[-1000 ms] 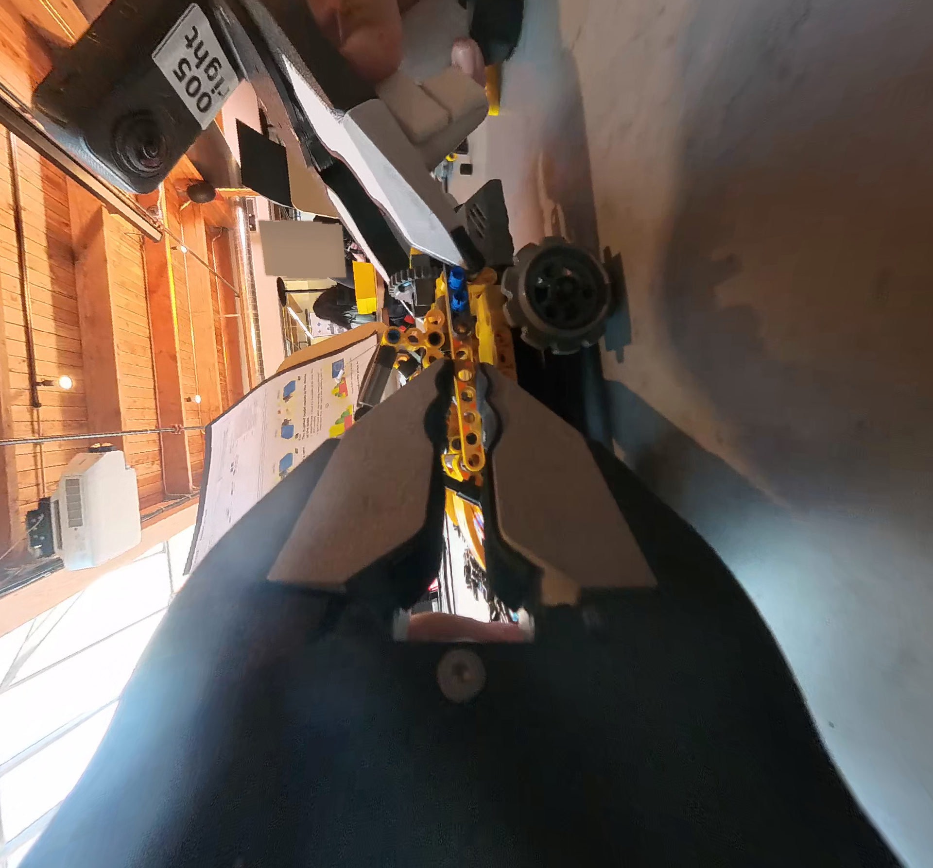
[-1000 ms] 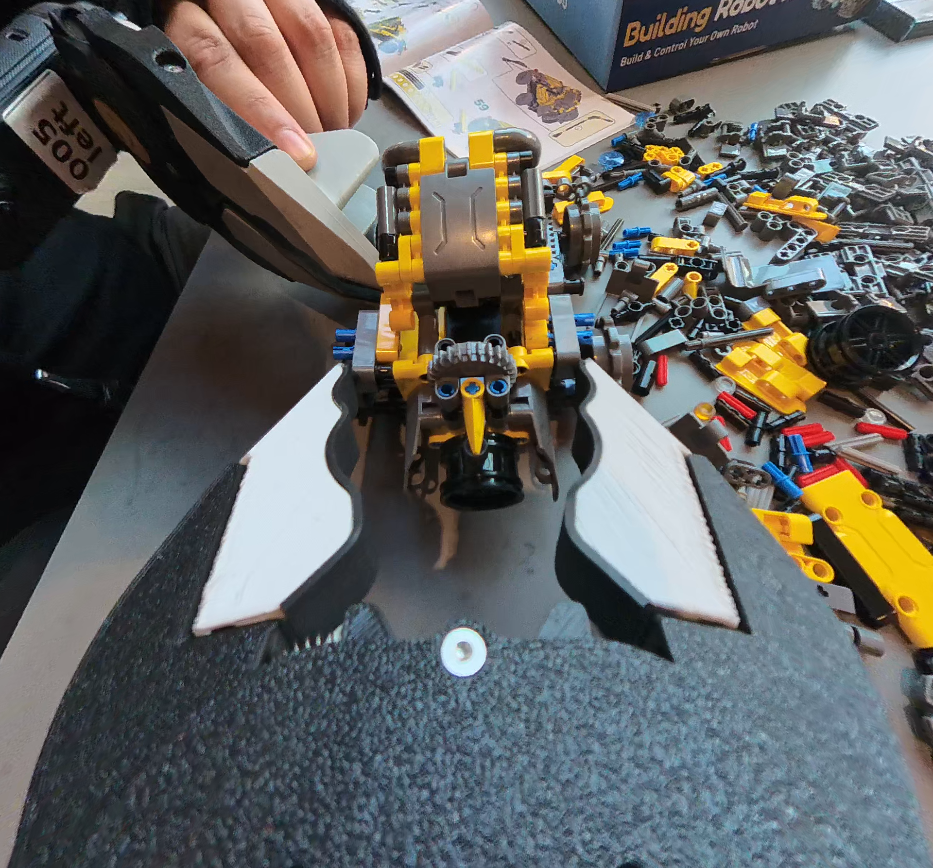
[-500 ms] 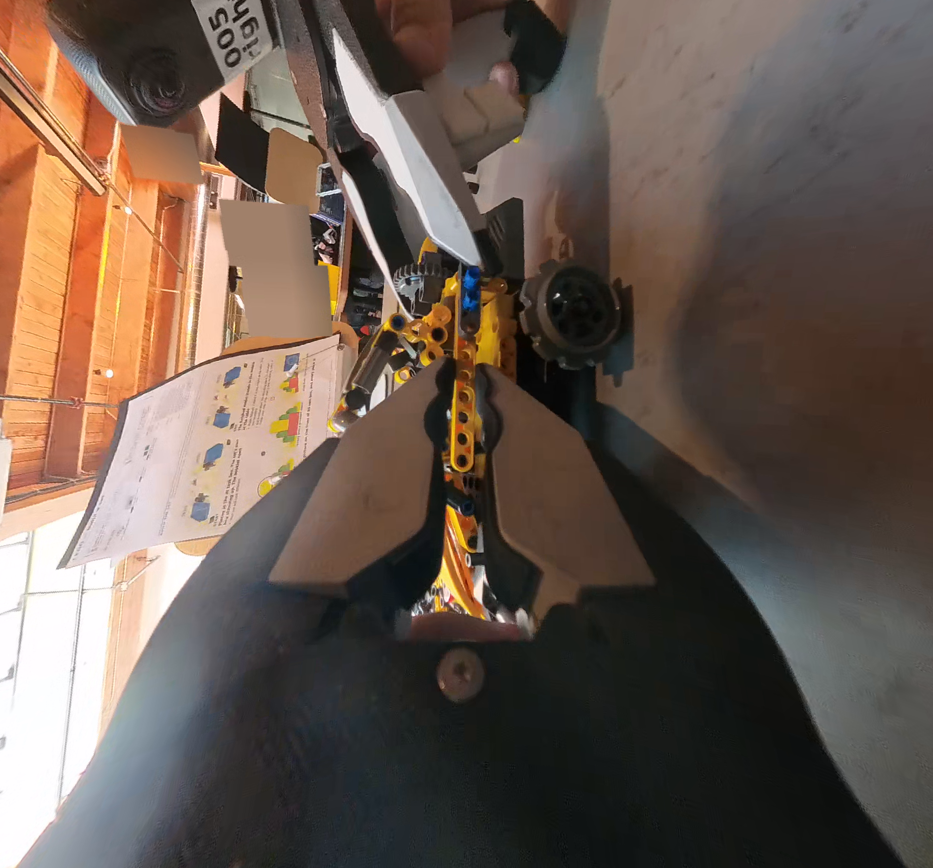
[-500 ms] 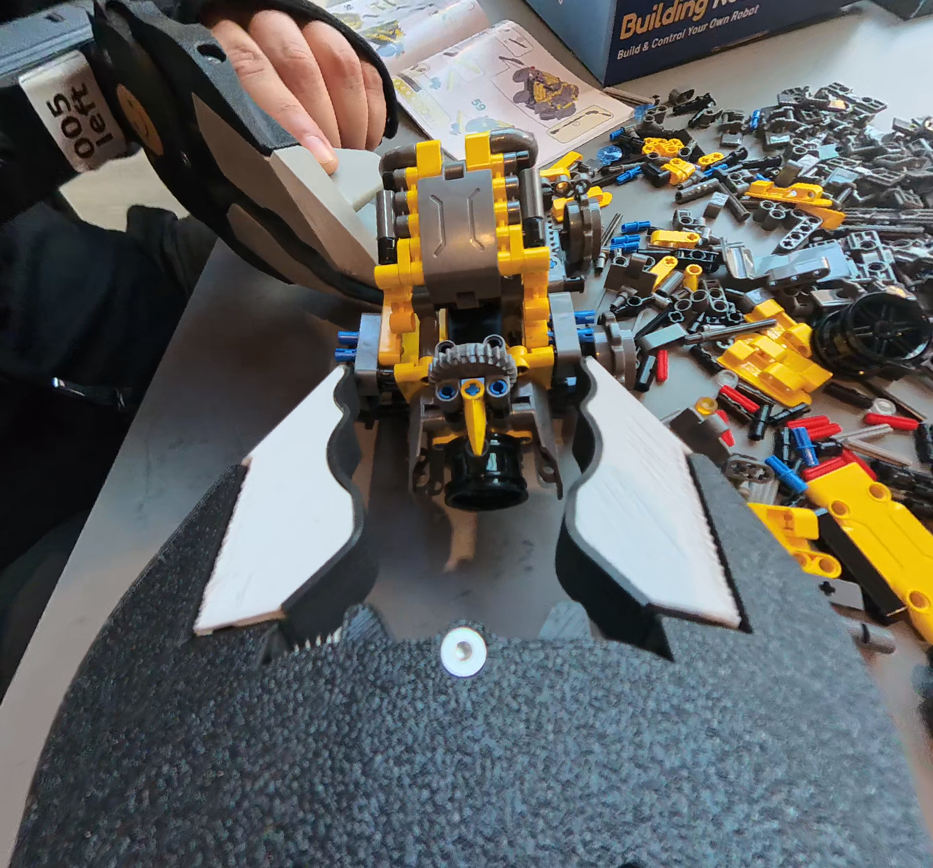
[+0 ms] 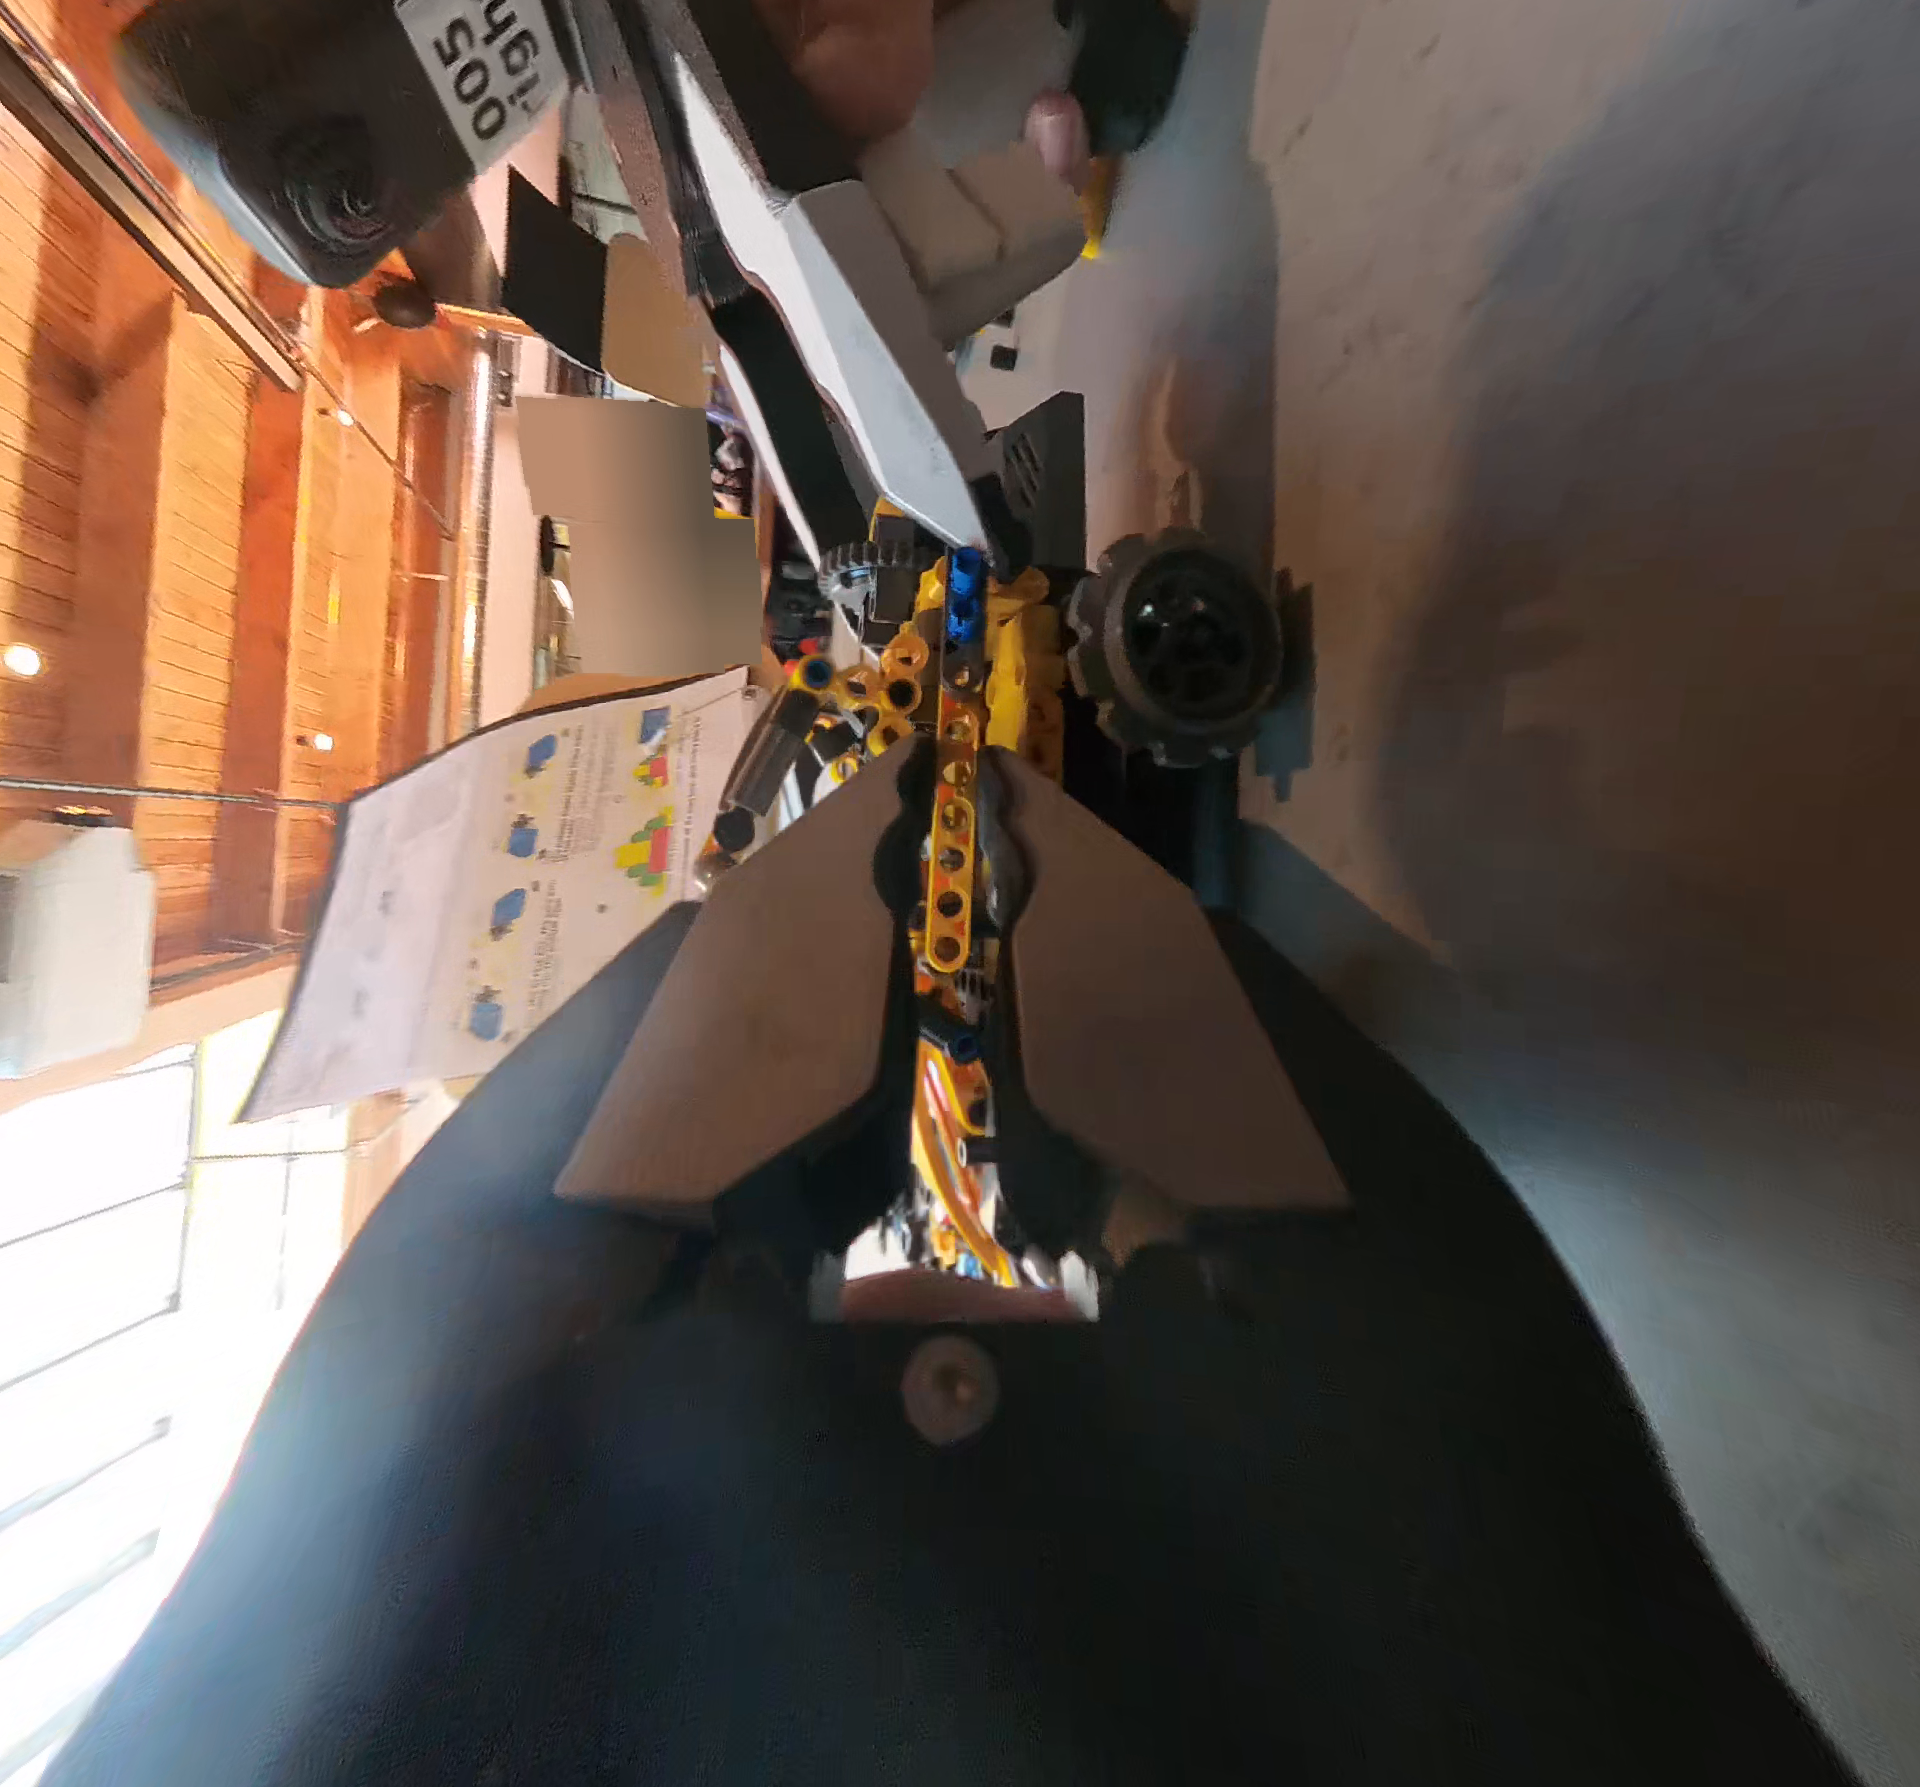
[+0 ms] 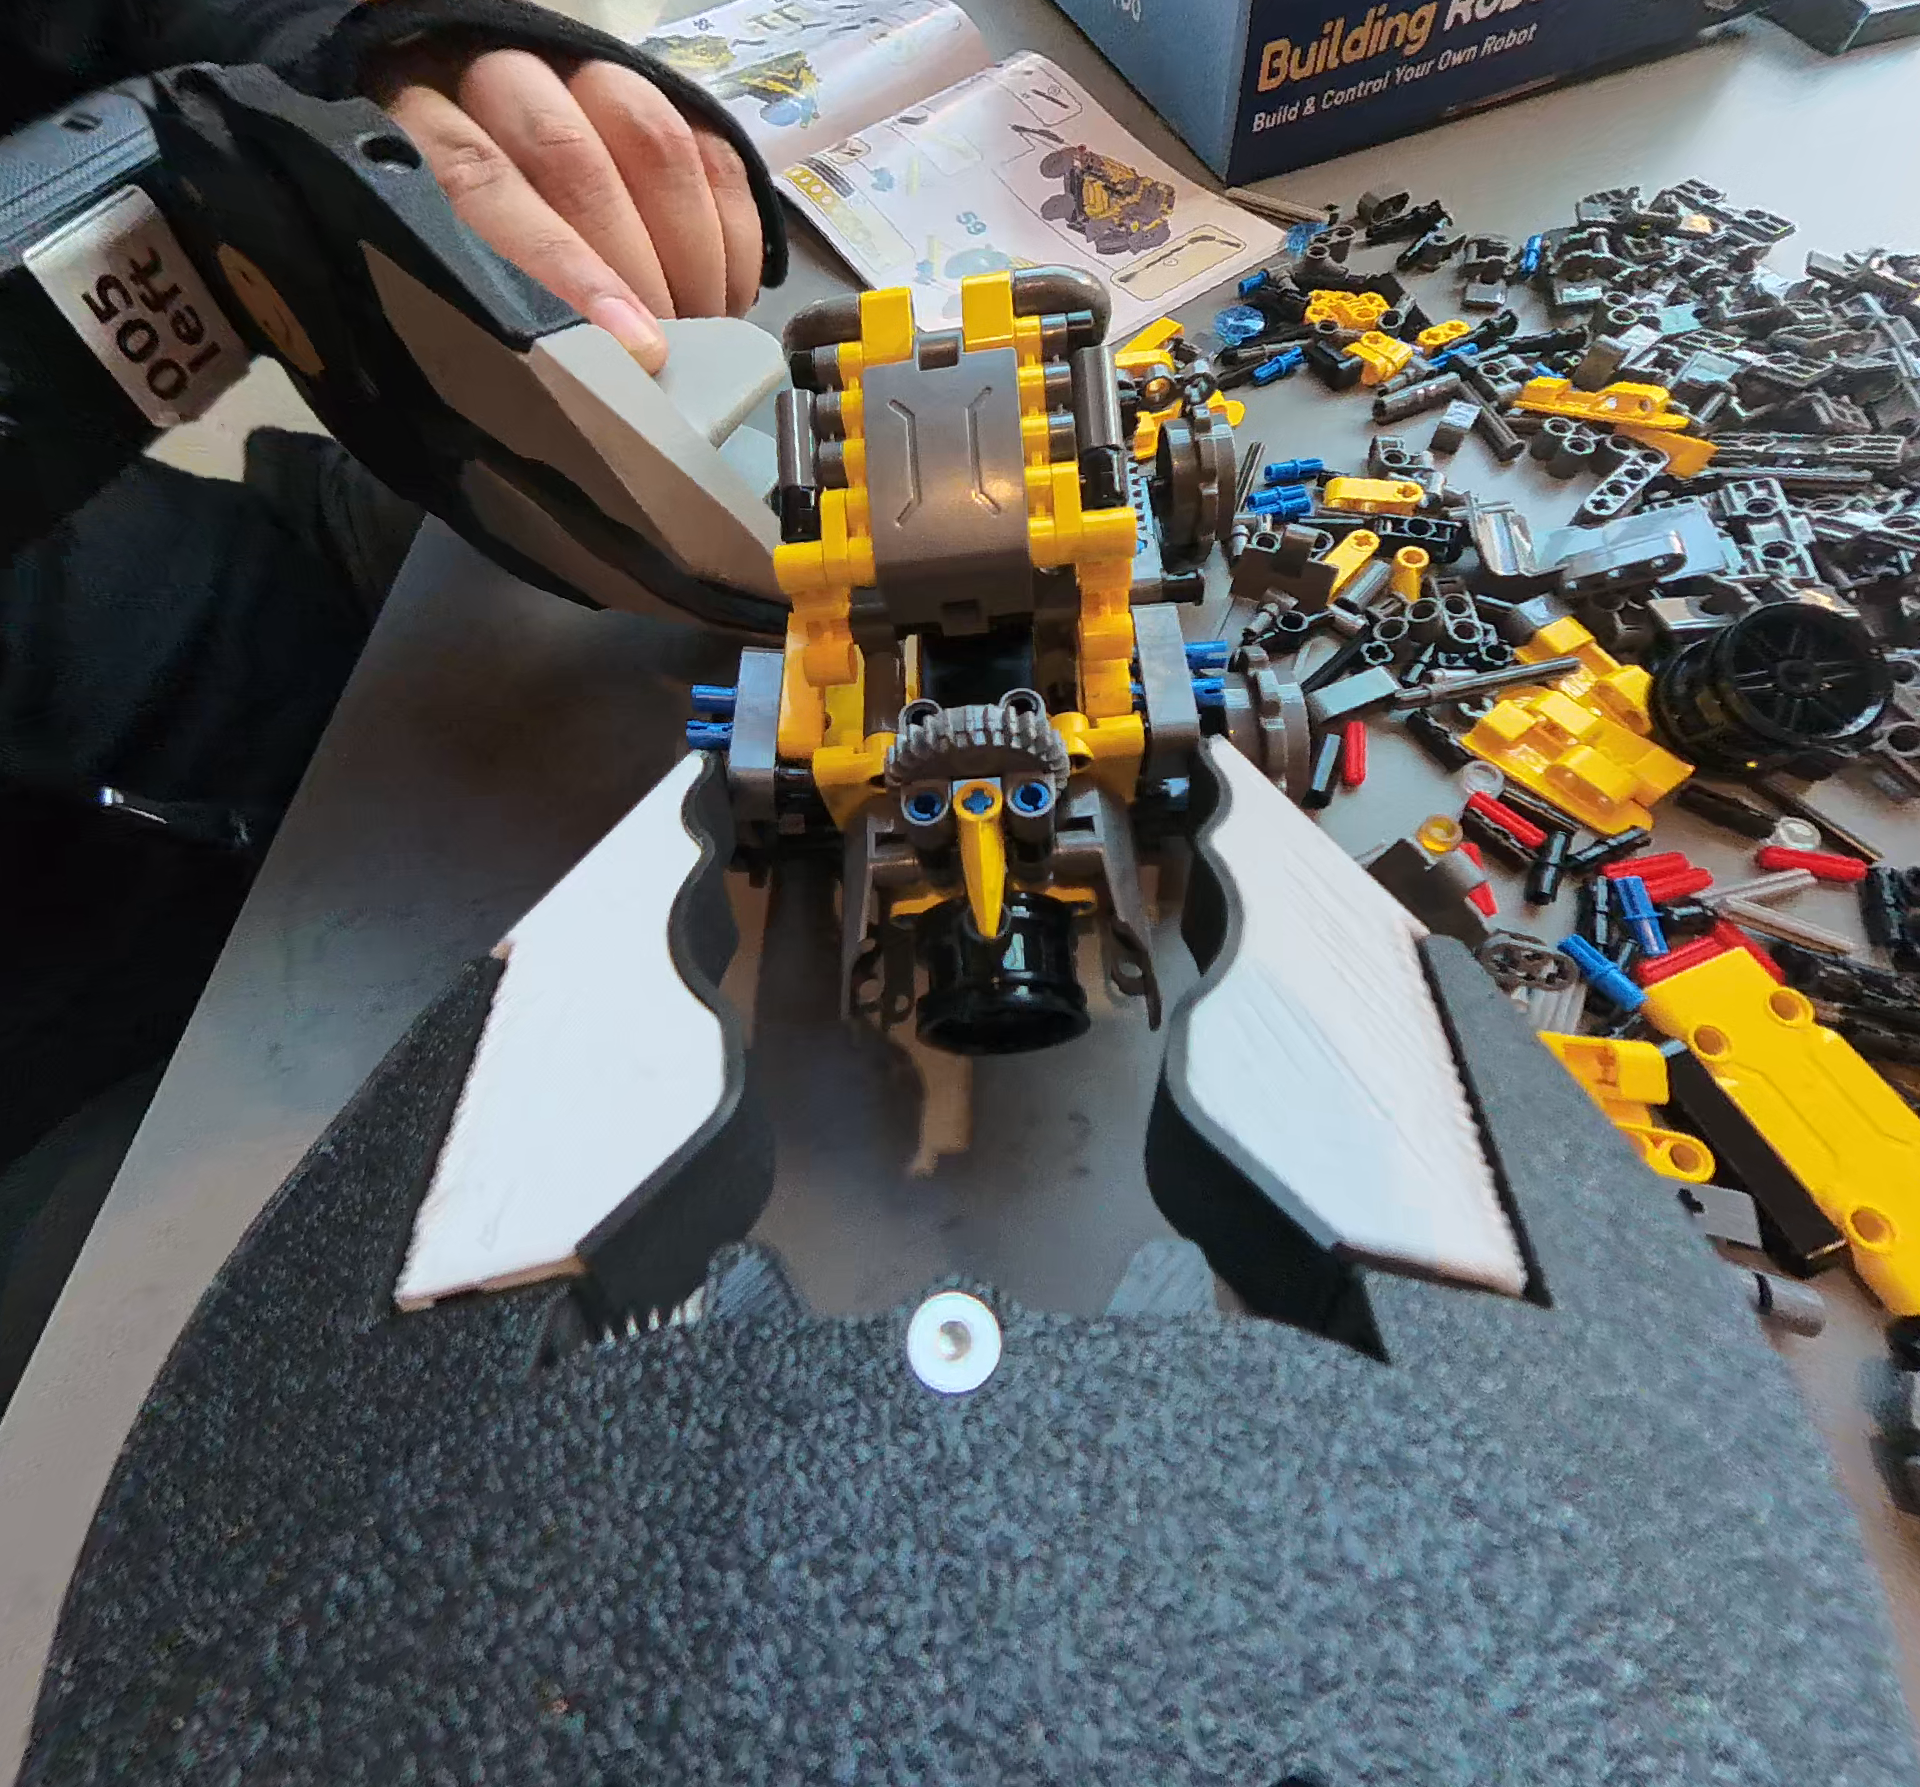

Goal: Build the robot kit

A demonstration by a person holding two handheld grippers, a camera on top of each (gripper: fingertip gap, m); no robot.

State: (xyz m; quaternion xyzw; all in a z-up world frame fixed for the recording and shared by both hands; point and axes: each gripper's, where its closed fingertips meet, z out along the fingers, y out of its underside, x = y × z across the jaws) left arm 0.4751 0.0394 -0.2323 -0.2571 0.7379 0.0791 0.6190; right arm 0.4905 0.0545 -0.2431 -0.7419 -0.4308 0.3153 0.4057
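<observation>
A yellow and grey brick vehicle model [image 6: 966, 532] stands on the grey table [image 6: 416, 854]. My right gripper [image 6: 956, 761] straddles its front end, with a fingertip against each side, shut on it. A grey gear and a black hub sit between the fingers. My left gripper [image 5: 954, 771] is turned on its side and shut on a yellow holed beam [image 5: 951, 864] of the same model. It also shows in the right wrist view [image 6: 665, 490], held by a gloved hand at the model's left rear. The model's grey toothed wheel [image 5: 1184, 646] lies against the table.
A spread of loose black, yellow, red and blue parts [image 6: 1558, 511] covers the table to the right, with a black wheel [image 6: 1787, 688] and a long yellow piece [image 6: 1787, 1114]. An open booklet [image 6: 987, 168] and a blue kit box [image 6: 1455, 23] lie behind. My left and right fingertips are right by each other. The long yellow piece [image 6: 1787, 1114] lies some 11 centimeters from my right tips, 20 centimeters from my left tips.
Both grippers keep their hold on the model. The left wrist view has swung a little and the left gripper's hand has shifted slightly; the model stays in place.
</observation>
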